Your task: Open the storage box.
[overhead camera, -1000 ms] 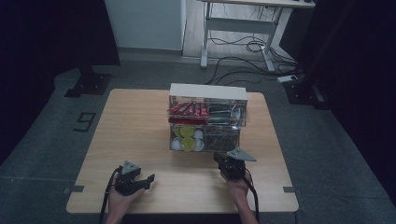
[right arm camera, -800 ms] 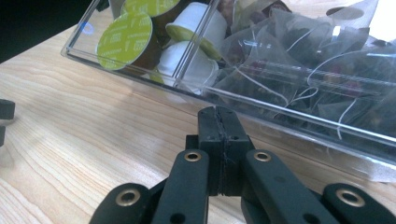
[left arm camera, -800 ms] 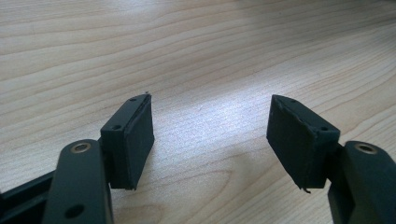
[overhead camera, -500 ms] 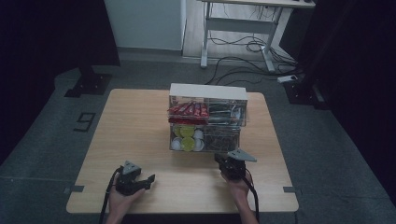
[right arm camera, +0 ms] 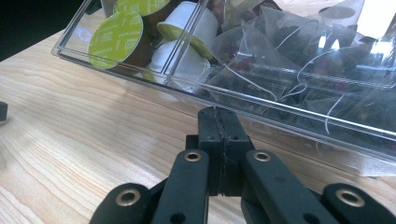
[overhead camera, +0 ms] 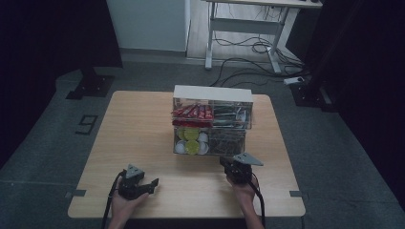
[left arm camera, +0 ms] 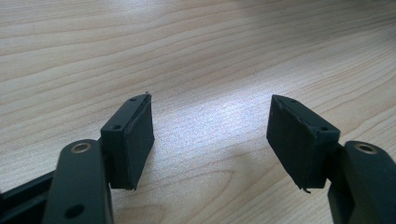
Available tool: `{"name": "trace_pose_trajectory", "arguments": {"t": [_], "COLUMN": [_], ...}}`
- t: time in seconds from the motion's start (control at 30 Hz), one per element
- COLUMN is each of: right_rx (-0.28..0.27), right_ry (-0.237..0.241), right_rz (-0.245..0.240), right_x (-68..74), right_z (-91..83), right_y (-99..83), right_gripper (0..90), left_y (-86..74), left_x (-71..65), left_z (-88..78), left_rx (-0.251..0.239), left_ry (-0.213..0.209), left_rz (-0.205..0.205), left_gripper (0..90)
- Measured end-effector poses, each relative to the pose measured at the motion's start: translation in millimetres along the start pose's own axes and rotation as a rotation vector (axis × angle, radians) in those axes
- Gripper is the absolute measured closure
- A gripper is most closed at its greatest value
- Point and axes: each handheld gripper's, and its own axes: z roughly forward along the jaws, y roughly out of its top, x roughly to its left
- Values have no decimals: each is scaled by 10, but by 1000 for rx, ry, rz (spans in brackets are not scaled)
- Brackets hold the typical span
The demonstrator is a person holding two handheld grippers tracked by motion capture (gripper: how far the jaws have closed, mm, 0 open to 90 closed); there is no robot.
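1. Left gripper [overhead camera: 152, 182], held in the person's left hand at the near left of the bench [overhead camera: 138, 129]: its jaws stood released, wide apart, with bare wood grain between them and nothing held.
2. Right gripper [right arm camera: 218, 122], held in the person's right hand at the near right of the bench: its jaws were clenched pad against pad on nothing, the tips just short of the front wall of the clear organiser [overhead camera: 212, 125].
3. Clear organiser, standing at the middle of the bench, just beyond the right gripper and well apart from the left one: a transparent two-level box under a white top [overhead camera: 212, 94].
4. Lower level, left compartment: coffee capsules [right arm camera: 116, 39] with green foil lids and white bodies, heaped loosely, some turned lid-forward, some on their sides.
5. Lower level, right compartment, divided from the capsules by a clear wall: pyramid tea bags [right arm camera: 280, 60] with dark contents and thin white strings, piled against the front wall directly ahead of the right gripper.
6. Upper level, left compartment: red sachets [overhead camera: 193, 112] lying side by side.
7. Upper level, right compartment: dark packets [overhead camera: 230, 116], their kind too indistinct to tell.
8. Beyond the bench: grey floor with loose cables [overhead camera: 248, 59] and the legs of a white desk [overhead camera: 243, 24].
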Motion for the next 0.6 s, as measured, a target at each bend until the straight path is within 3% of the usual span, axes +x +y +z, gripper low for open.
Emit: {"name": "trace_pose_trajectory", "arguments": {"t": [0.2,0.33,0.6], "right_rx": [-28,-53,-61], "right_ry": [-23,-27,-22], "right_rz": [-6,16,24], "right_x": [-7,-55,-85], "right_z": [-31,-105,-136], "right_y": [17,67,87], "right_gripper": [893,893,893], "left_y": [-1,-3,-3], "left_x": [1,-4,-7], "left_z": [2,13,13], "left_rx": [3,9,10], "left_ry": [-2,-5,-4], "left_rz": [0,2,3], "left_gripper": [320,320,320]}}
